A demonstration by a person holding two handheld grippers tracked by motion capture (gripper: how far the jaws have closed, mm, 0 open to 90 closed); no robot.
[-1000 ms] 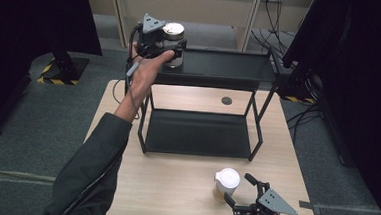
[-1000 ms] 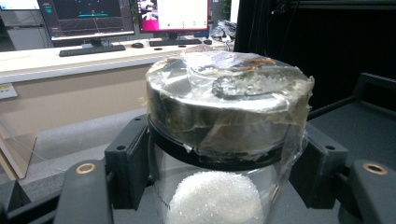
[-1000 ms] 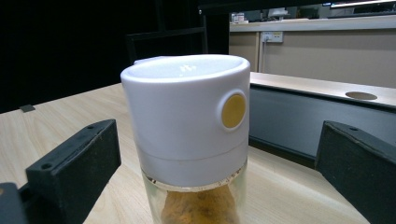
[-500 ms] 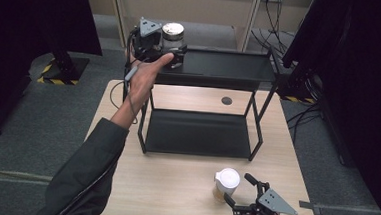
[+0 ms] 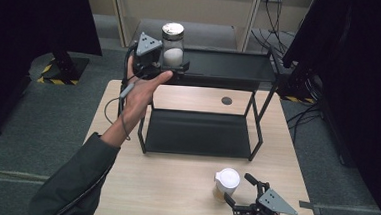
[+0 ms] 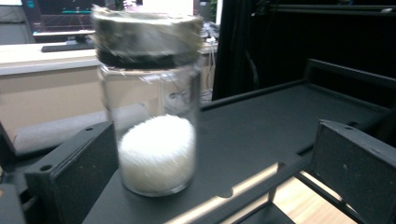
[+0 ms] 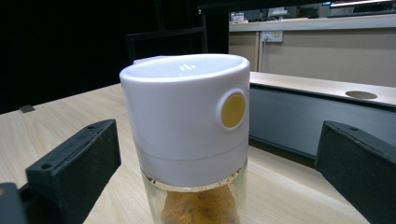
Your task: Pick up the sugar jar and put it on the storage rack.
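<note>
Upper left, the left hand reaches out, holding the left gripper spread around a jar on the shelf. Bottom right, the right gripper is spread around a white-capped bottle.

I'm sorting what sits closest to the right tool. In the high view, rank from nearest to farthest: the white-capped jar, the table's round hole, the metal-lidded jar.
1. White-capped jar, right beside the right tool.
2. Round hole, far side of the table.
3. Metal-lidded jar, on the rack's top shelf, at far left.

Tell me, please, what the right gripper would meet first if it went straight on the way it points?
Most likely the white-capped jar: it stands directly ahead between the open right gripper's fingers, though the gap is hard to judge.
</note>
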